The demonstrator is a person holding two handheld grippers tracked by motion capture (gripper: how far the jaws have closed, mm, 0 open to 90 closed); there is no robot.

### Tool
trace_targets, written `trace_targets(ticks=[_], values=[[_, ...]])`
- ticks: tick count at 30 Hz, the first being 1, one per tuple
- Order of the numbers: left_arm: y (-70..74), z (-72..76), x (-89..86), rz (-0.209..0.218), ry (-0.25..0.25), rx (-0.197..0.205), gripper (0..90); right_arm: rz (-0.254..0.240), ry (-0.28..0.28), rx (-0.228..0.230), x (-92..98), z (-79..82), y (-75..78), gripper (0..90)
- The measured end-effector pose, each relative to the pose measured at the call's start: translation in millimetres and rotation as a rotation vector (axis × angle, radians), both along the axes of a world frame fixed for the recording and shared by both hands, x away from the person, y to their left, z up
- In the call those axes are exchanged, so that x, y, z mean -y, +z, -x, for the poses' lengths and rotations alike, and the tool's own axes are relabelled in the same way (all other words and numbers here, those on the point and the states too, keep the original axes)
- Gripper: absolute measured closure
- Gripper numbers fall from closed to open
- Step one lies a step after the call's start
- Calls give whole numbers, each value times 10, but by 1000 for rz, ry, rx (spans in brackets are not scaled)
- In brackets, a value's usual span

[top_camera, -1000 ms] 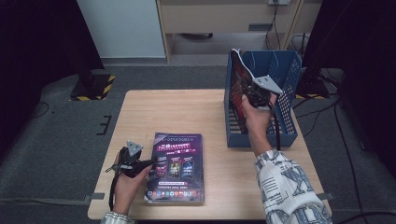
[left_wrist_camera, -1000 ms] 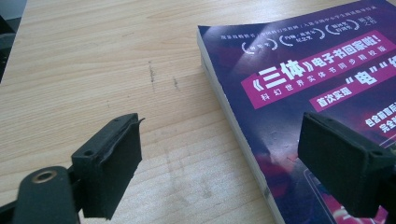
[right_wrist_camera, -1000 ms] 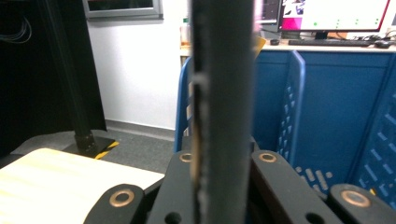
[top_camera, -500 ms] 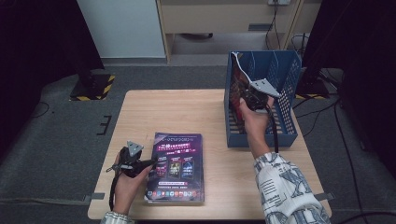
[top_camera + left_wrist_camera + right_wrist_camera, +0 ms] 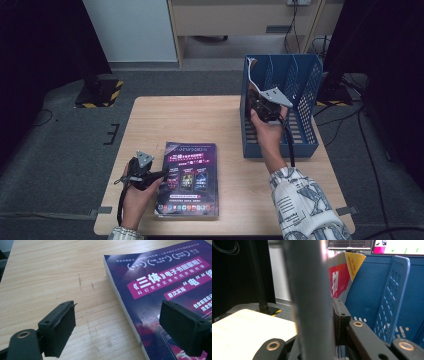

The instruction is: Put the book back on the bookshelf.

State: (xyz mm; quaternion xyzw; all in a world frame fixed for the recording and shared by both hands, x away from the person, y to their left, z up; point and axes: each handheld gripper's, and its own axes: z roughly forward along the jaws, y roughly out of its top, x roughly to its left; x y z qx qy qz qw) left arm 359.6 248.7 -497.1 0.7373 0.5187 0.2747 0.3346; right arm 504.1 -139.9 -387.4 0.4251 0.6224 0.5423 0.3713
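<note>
right claw [image 5: 260, 100]: clamped on upright book [image 5: 312, 290] at blue file rack [image 5: 305, 80] left end, jaws just easing | left claw [image 5: 117, 325]: open, straddling purple book [image 5: 190, 177] edge, flat on tabletop [image 5: 200, 120]

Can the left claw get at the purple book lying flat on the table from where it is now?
Probably yes. The left claw sits open at the purple book's left edge, one jaw over bare table, the other above the cover. Nothing lies between them; the right claw is away at the blue file rack.
</note>
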Motion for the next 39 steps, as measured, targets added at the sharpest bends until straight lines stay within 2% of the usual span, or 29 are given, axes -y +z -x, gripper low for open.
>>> trace_targets(ticks=[8, 15, 22, 25, 39], values=[[1, 0, 9, -6, -2, 1, 132, -13, -10, -14, -1, 50, -18, 820], [-1, -2, 16, -10, -5, 1, 132, 7, 8, -23, -18, 81, -1, 806], [-2, -3, 25, -17, -11, -1, 133, -18, 30, -39, -57, 90, 2, 806], [-3, -3, 27, -18, -12, -2, 133, -12, 31, -42, -88, 101, 14, 804], [-7, -3, 45, -30, -22, -4, 133, -5, 30, -40, -121, 147, 31, 747]])
